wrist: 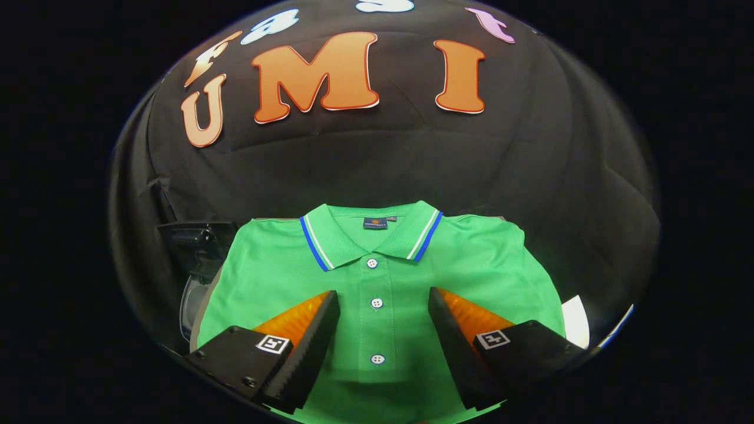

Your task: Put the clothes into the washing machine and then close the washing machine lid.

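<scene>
Gripper (384, 300) jaws spread wide, gripping nothing, straddling the button placket of a folded green polo shirt (383, 277); collar at 12 o'clock.

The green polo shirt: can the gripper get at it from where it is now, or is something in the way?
Probably yes. The gripper is open, its fingers standing apart above the button placket of the green polo shirt, which lies flat and folded. Nothing lies between the fingers and the cloth.

Black cloth wall (377, 159) hangs creased behind; a white surface (576, 321) peeks out low on the right.
</scene>
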`<move>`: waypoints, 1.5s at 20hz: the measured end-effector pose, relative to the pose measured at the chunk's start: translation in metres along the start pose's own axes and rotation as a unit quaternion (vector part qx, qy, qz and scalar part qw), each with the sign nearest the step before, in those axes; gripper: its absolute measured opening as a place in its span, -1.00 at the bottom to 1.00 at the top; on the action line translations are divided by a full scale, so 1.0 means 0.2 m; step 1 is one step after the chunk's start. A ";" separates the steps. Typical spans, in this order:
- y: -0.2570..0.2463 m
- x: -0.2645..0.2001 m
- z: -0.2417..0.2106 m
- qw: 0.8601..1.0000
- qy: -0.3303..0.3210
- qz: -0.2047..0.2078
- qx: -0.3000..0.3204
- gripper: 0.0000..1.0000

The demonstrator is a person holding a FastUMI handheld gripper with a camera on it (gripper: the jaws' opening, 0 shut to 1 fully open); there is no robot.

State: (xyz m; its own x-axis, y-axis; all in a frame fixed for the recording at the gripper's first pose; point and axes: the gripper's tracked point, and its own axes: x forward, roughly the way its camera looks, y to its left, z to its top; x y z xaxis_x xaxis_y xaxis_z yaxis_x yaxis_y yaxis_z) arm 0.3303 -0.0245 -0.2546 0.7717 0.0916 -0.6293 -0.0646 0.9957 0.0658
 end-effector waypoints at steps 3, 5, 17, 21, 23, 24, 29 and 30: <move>0.03 0.00 0.00 1.000 -0.005 0.012 -0.004 0.78; 0.06 -0.01 -0.01 1.000 -0.008 0.016 -0.009 0.51; 0.09 0.05 0.02 0.998 0.065 0.013 -0.009 0.10; 0.13 0.07 0.05 0.999 0.048 0.010 -0.008 -0.65; 0.14 0.04 0.03 0.999 0.054 0.005 -0.004 -0.65; 0.15 0.04 0.03 0.998 0.062 0.008 0.008 -0.65; 0.12 0.03 0.05 0.998 0.042 0.031 0.025 -0.81; 0.12 0.01 0.06 0.999 0.034 0.032 0.027 -0.81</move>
State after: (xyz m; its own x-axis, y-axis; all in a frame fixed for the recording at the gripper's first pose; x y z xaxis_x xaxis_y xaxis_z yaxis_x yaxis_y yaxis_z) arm 0.3378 -0.0012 -0.2459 0.7222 0.1565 -0.6737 -0.0756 0.9861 0.1481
